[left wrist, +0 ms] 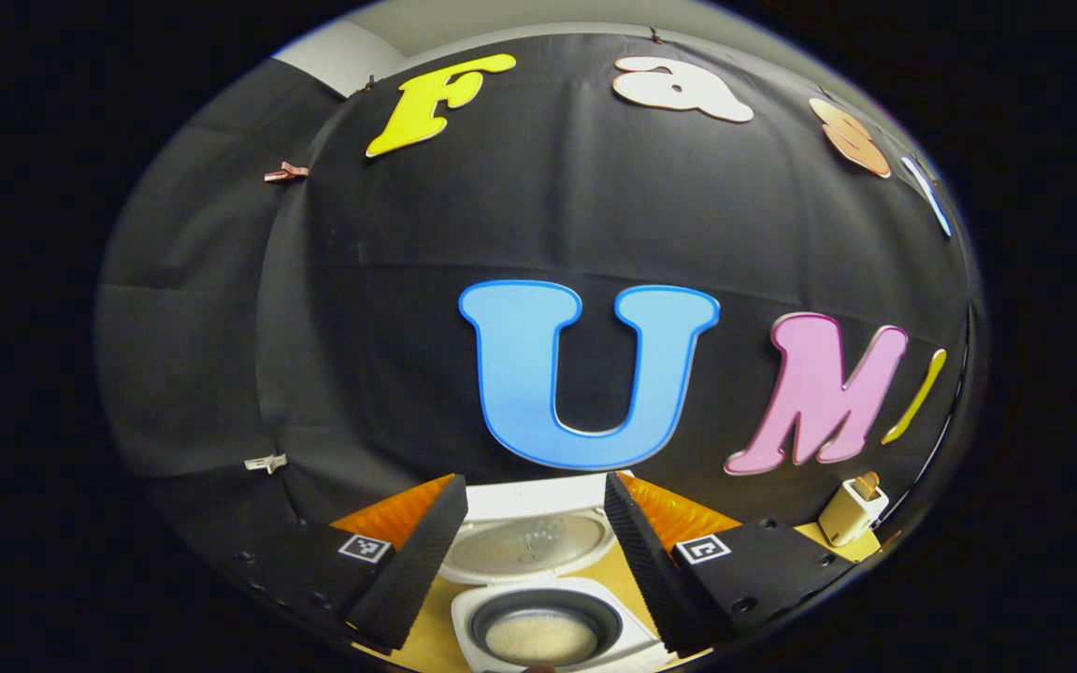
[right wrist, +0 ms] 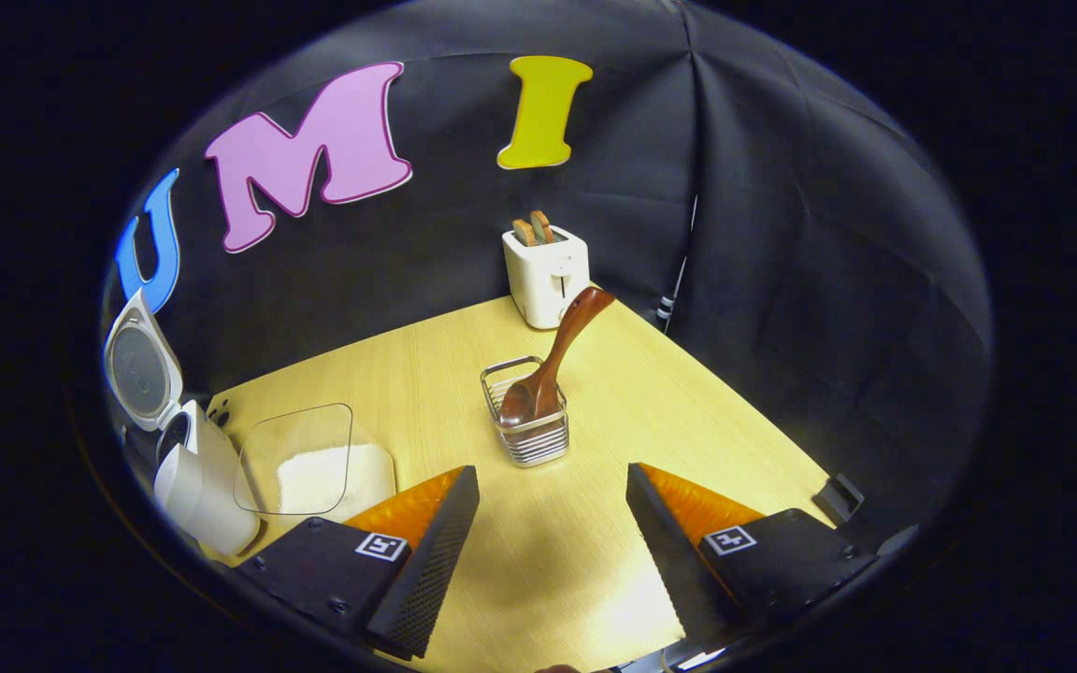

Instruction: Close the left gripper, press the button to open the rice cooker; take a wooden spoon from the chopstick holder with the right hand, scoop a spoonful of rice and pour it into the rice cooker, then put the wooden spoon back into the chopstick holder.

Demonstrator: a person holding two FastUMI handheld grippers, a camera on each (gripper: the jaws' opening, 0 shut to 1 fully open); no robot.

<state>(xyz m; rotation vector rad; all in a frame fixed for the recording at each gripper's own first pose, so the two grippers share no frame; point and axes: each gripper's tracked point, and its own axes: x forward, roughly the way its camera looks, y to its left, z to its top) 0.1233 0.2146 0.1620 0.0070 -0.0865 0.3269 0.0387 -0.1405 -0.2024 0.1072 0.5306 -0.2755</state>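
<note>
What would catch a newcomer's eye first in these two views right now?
Probably the wooden spoon, standing bowl-down and leaning in the wire holder mid-table, with a toaster behind it holding two slices. Next, the rice cooker with its lid up and rice in the pot, seen between the open left gripper. A clear container of rice sits beside the cooker.

In the left gripper view the white rice cooker with its lid up (left wrist: 552, 598) is cut off by the lower edge, its front wall unseen. In the right gripper view the brown wooden spoon's (right wrist: 552, 360) bowl sits partly behind the wires of the square metal chopstick holder (right wrist: 527, 425), and the rice cooker's left side runs past the edge.
</note>
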